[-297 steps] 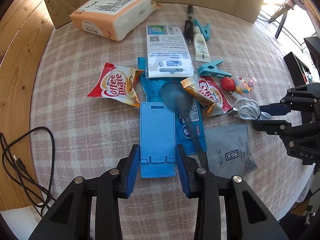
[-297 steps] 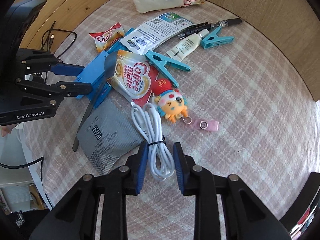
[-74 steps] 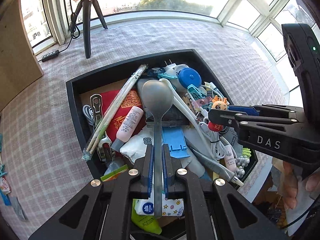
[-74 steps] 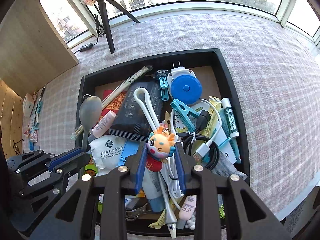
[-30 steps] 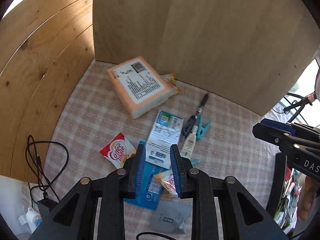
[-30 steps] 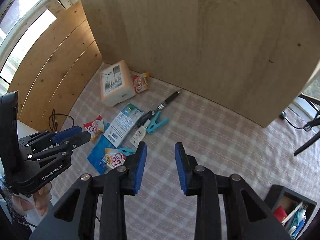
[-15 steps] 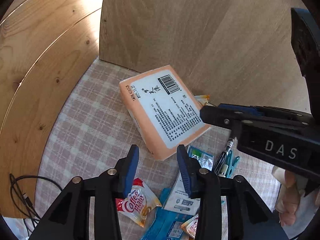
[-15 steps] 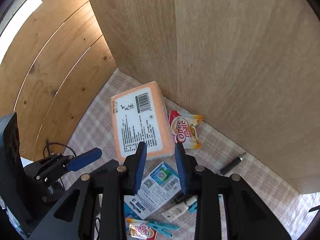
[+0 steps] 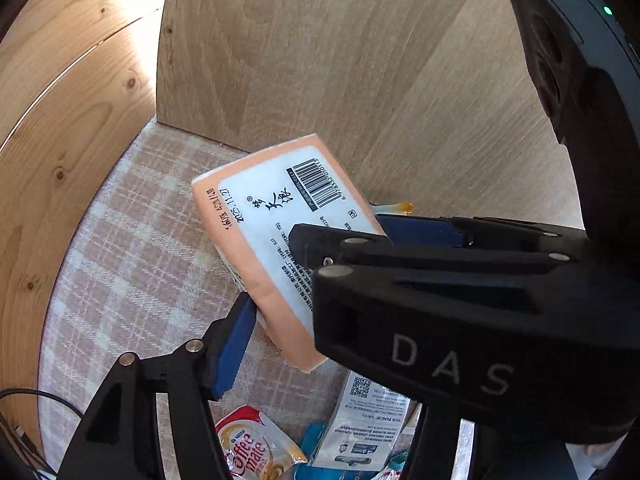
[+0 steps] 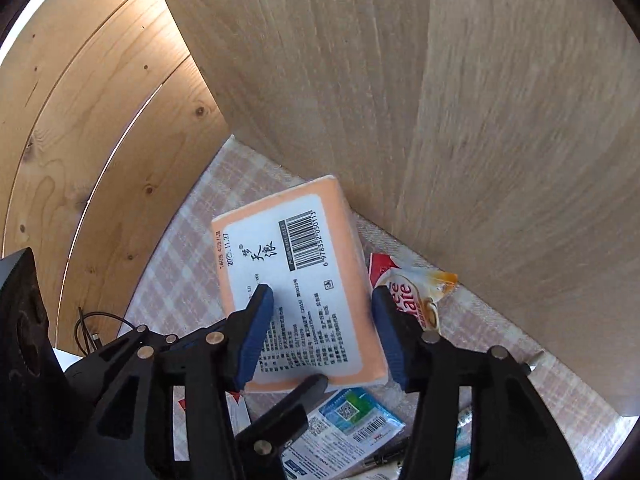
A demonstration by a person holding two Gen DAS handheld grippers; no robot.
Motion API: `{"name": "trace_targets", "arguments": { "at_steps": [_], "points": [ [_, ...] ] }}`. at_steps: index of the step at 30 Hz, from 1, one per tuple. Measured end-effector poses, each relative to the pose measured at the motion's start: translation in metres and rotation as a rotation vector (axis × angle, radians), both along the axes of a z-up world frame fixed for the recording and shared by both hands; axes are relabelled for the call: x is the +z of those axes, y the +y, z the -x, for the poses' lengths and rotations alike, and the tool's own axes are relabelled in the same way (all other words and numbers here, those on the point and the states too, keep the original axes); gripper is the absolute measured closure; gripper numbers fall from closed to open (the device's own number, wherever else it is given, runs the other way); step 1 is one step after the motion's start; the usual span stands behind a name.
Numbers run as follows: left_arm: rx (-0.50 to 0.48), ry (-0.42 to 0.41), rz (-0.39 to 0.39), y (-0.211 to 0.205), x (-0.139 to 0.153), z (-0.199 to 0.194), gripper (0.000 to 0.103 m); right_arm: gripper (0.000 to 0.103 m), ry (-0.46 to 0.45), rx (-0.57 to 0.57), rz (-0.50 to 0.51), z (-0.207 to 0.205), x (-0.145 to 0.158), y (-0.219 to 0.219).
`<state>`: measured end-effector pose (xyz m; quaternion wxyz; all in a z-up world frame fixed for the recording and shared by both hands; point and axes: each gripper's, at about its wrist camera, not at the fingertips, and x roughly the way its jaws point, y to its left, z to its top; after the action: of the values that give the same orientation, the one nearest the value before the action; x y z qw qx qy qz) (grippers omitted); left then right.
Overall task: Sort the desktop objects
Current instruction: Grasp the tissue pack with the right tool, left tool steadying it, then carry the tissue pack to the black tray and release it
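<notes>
Since half a second ago: both claws closer in on the peach tissue pack (image 10: 300,280), now filling the middle of each wrist view. Right claw (image 10: 320,328) spread wide, one blue pad on each long side of the pack, seemingly just touching, not yet squeezing. Left claw (image 9: 276,320) also spread, near pad beside the pack's lower edge, far finger hidden behind the right claw's body. Pack lying flat on the checked surface (image 9: 132,240), close to the wooden back panel (image 10: 400,80), one Coffee mate sachet (image 10: 412,292) just beside it. Judging progress: well short of done. Still loose on the surface: another Coffee mate sachet (image 9: 248,448), a printed leaflet (image 9: 368,420), a pen barely visible at the edge.
</notes>
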<state>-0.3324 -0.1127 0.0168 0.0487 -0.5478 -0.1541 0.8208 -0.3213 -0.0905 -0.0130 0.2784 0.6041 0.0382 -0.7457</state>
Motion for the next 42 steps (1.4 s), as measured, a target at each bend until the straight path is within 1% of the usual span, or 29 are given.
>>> {"name": "trace_targets", "arguments": {
  "at_steps": [2, 5, 9, 14, 19, 23, 25, 26, 28, 29, 30, 32, 35, 36, 39, 42],
  "points": [
    [0.004, 0.005, 0.001, 0.001, 0.001, -0.004, 0.046, 0.05, -0.002, 0.006, 0.003, -0.004, 0.001, 0.001],
    [0.017, -0.001, -0.02, 0.003, 0.005, -0.013, 0.048, 0.05, -0.018, 0.005, 0.004, -0.016, 0.002, 0.006],
    [-0.015, 0.009, -0.006, 0.016, 0.017, -0.031, 0.048, 0.05, -0.022, -0.007, 0.018, -0.035, 0.012, 0.021],
    [-0.051, 0.033, -0.009, 0.041, 0.043, -0.06, 0.048, 0.05, 0.0, -0.039, 0.043, -0.061, 0.039, 0.053],
    [-0.134, 0.068, -0.007, 0.092, 0.072, -0.095, 0.048, 0.05, 0.048, -0.086, 0.041, -0.098, 0.072, 0.1],
    [-0.229, 0.097, 0.004, 0.153, 0.092, -0.124, 0.048, 0.05, 0.083, -0.17, 0.038, -0.133, 0.093, 0.154],
    [-0.283, 0.111, 0.001, 0.187, 0.099, -0.137, 0.048, 0.05, 0.104, -0.215, 0.034, -0.15, 0.104, 0.193],
    [-0.313, 0.114, 0.002, 0.207, 0.105, -0.134, 0.048, 0.05, 0.112, -0.239, 0.034, -0.157, 0.107, 0.211],
    [-0.377, 0.121, 0.006, 0.243, 0.11, -0.14, 0.048, 0.05, 0.112, -0.293, 0.039, -0.171, 0.113, 0.252],
    [-0.407, 0.124, 0.005, 0.258, 0.116, -0.147, 0.048, 0.05, 0.109, -0.321, 0.042, -0.179, 0.115, 0.272],
    [-0.435, 0.127, 0.001, 0.274, 0.119, -0.145, 0.048, 0.05, 0.108, -0.348, 0.045, -0.186, 0.118, 0.293],
    [-0.495, 0.132, -0.001, 0.309, 0.122, -0.153, 0.048, 0.05, 0.108, -0.402, 0.045, -0.202, 0.122, 0.332],
    [-0.577, 0.134, -0.011, 0.363, 0.129, -0.175, 0.048, 0.05, 0.109, -0.475, 0.024, -0.231, 0.127, 0.387],
    [-0.602, 0.134, -0.016, 0.375, 0.136, -0.184, 0.048, 0.05, 0.108, -0.498, 0.016, -0.24, 0.128, 0.404],
    [-0.676, 0.127, -0.031, 0.418, 0.139, -0.207, 0.048, 0.05, 0.098, -0.562, -0.009, -0.267, 0.129, 0.453],
    [-0.746, 0.118, -0.042, 0.451, 0.141, -0.231, 0.048, 0.05, 0.088, -0.618, -0.026, -0.293, 0.13, 0.495]
  ]
}}
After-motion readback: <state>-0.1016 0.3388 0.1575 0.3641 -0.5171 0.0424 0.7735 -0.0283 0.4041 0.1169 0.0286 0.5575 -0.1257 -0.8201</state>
